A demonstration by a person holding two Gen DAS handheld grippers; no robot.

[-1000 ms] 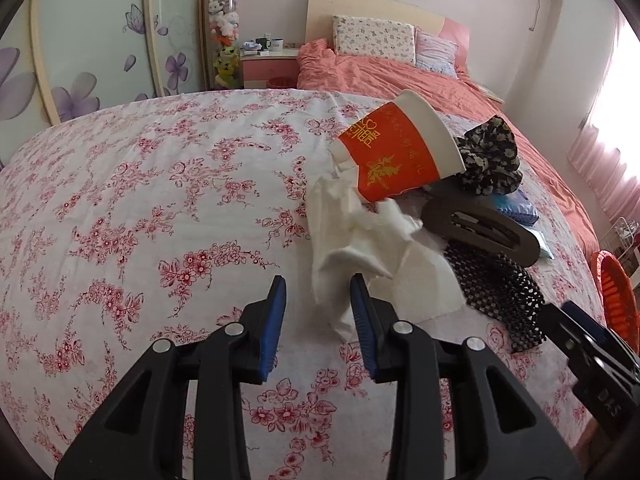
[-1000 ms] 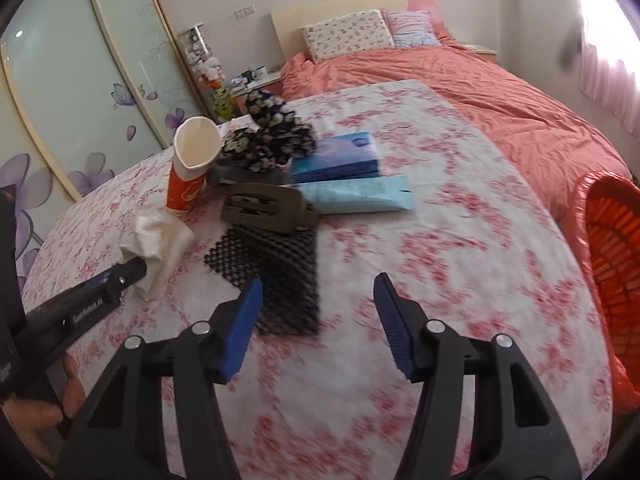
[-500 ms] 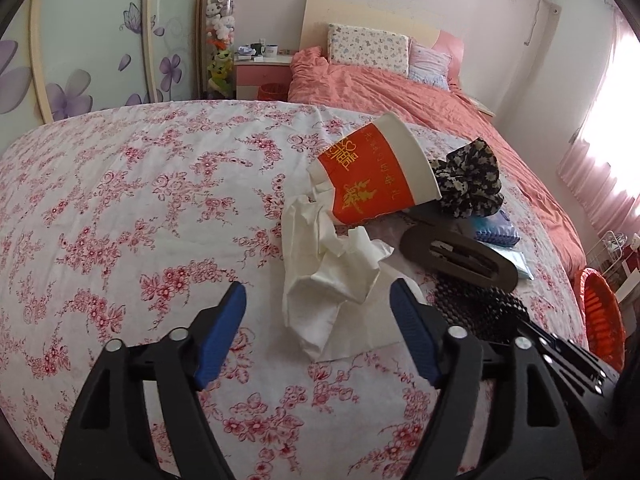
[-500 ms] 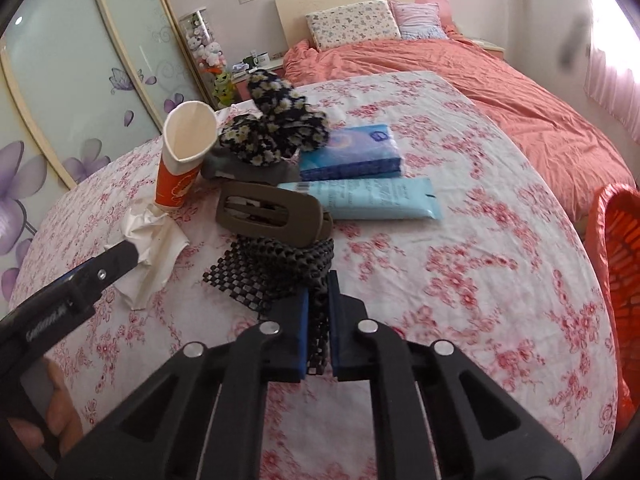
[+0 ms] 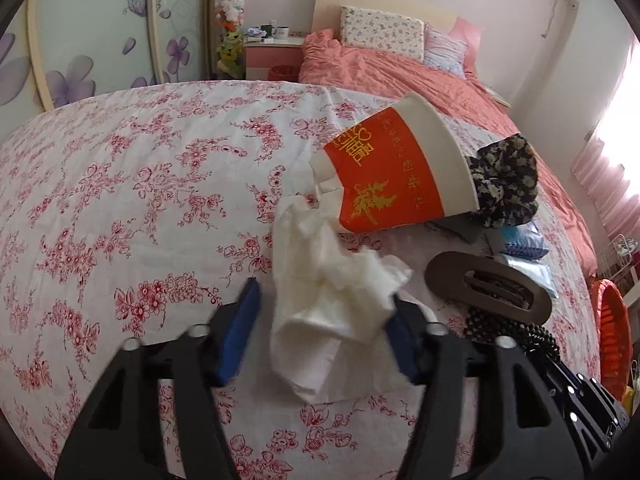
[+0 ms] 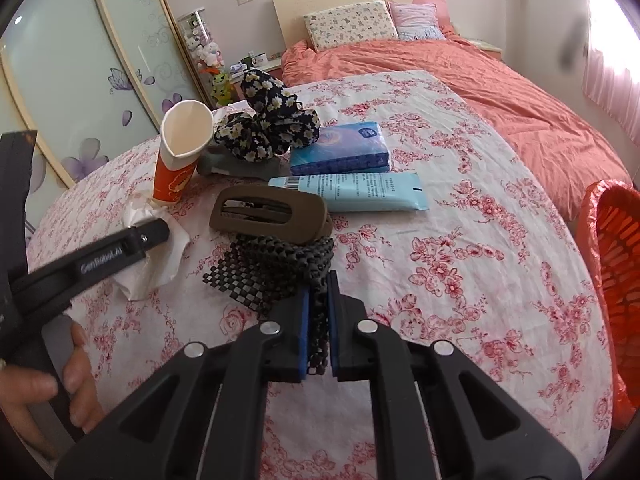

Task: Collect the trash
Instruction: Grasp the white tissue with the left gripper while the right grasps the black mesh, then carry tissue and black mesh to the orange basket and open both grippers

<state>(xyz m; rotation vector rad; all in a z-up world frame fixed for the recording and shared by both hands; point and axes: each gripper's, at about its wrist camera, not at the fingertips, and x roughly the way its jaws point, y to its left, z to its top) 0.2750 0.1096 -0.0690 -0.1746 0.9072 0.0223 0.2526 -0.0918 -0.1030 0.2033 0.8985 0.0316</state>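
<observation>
A: How would the tissue [image 5: 332, 300] have handled?

B: Light, soft and crushable, by my reckoning. Pinching its bunched middle would have served best; a loose corner might have torn or slipped.

A: Where did it lie?

B: On the table [image 5: 120, 200], just in front of the cup [image 5: 396, 168] and touching its base. The left claw [image 5: 324, 332] stood wide open with the tissue between its fingers, one pad on each side, gripping nothing.

A: And the right claw [image 6: 318, 328]?

B: Closed tight on the near edge of the black mesh [image 6: 276, 268], which lay in front of the cup, to its right, partly under the brown clip [image 6: 272, 212]. The mesh looked limp and light, so likely to drape. The orange basket [image 6: 616, 264] sat far to the cup's right, off the table.
</observation>
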